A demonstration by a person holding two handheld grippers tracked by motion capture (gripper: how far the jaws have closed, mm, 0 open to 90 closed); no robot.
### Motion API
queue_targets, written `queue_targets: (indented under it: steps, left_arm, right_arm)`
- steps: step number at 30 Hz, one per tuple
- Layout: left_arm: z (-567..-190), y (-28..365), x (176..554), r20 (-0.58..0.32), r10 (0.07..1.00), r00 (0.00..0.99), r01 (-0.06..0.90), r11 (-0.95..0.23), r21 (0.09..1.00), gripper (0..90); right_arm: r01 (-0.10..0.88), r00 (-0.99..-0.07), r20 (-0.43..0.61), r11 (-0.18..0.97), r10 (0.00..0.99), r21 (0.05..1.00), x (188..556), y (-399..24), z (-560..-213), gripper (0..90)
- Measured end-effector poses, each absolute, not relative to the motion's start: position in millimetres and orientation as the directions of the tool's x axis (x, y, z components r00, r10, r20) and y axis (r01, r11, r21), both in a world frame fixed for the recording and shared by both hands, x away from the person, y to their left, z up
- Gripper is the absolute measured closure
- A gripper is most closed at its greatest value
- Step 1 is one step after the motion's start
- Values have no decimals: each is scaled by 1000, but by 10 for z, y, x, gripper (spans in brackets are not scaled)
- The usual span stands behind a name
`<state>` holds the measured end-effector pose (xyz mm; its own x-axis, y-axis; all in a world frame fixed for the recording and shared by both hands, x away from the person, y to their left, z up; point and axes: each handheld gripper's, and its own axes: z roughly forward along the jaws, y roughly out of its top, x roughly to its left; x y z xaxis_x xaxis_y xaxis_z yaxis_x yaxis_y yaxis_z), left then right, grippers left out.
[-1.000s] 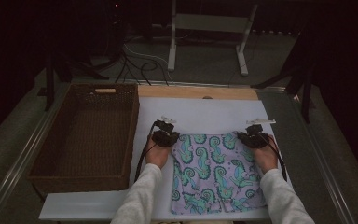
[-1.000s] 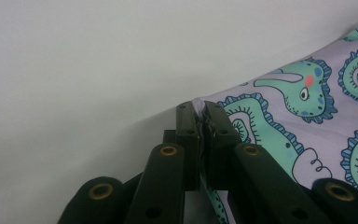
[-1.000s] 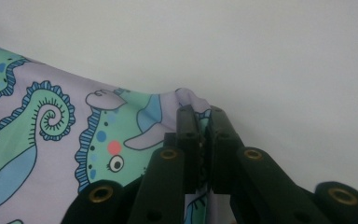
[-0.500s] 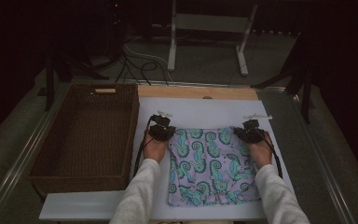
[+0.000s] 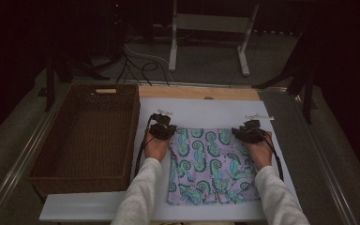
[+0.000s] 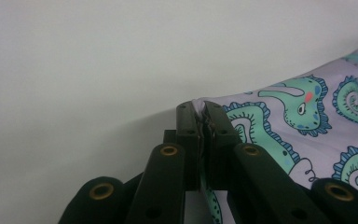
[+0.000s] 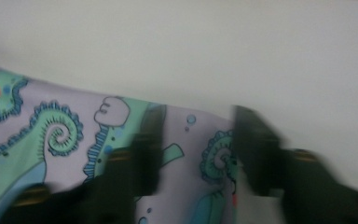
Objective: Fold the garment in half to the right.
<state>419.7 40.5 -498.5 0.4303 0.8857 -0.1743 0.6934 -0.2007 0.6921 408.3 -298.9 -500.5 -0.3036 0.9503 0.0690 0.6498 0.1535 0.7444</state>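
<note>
At the left edge of the table stands an empty wicker basket (image 5: 86, 136), well clear of the work. Beside it, on the white board (image 5: 206, 111), the left gripper (image 5: 162, 131) has its jaws clamped tight on the far left corner of the seahorse-print shorts (image 5: 211, 164), with the hem pinched between the pads (image 6: 200, 122). The shorts lie flat across the middle of the board, reaching toward its near edge. At their far right corner the right gripper (image 5: 248, 133) has just been opening; its jaws stand apart over the cloth (blurred in its own view) and the fabric lies under the gap, not pressed by them (image 7: 191, 154). The risk I see is lopsidedness: if the left gripper pulls or lifts while the right one is free, the cloth would drag askew and wrinkle. The parted right jaws could also snag the loose hem as they draw away, tugging that corner out of square.
</note>
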Motion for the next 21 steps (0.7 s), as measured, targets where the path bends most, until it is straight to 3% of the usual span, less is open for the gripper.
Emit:
queue_targets:
  steps: [5,9,21]
  left_arm:
    - [-4977,403,4196,-176,885,431,693,-200,693,871]
    - [-4974,398,4197,-175,885,431,692,-200,693,871]
    - [-4960,387,4189,-170,886,431,692,-203,693,870]
  right_arm:
    - [639,-297,78,138,952,756,3993,-2960,-4885,228]
    - [635,-319,76,153,945,757,3882,-2906,-4786,157]
    - [586,-470,84,239,879,775,3434,-2528,-4652,122]
